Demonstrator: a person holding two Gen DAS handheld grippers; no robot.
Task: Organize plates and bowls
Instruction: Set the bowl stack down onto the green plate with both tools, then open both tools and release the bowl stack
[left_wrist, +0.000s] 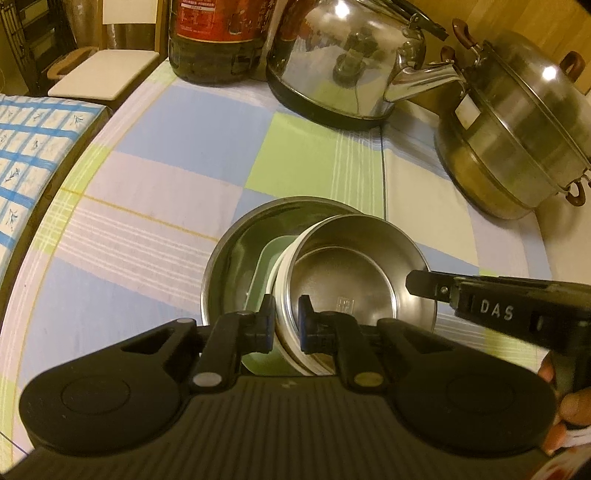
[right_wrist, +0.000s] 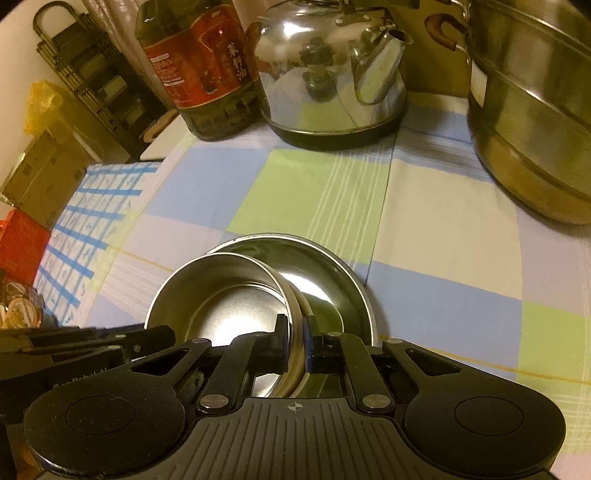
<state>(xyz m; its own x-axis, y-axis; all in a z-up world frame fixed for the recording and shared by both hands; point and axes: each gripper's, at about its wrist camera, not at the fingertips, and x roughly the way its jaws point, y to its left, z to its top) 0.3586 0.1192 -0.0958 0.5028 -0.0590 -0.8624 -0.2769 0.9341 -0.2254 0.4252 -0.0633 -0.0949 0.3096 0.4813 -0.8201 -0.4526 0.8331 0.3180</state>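
Note:
A small steel bowl (left_wrist: 354, 273) with a white outer wall rests tilted inside a wide steel plate (left_wrist: 229, 258), over a pale green dish (left_wrist: 267, 273). My left gripper (left_wrist: 287, 306) is shut on the bowl's left rim, one pad inside and one outside. My right gripper (left_wrist: 421, 284) comes in from the right to the opposite rim. In the right wrist view the right gripper (right_wrist: 296, 325) is shut on the bowl (right_wrist: 221, 295) at its right rim, above the plate (right_wrist: 332, 273). The left gripper (right_wrist: 159, 338) shows at the bowl's left edge.
At the back of the checked tablecloth (left_wrist: 177, 155) stand a dark oil bottle (left_wrist: 218, 37), a shiny kettle (left_wrist: 343, 59) and a lidded steel steamer pot (left_wrist: 524, 129) at the right. A blue-grid cloth (left_wrist: 33, 147) and a white board (left_wrist: 107, 74) lie to the left.

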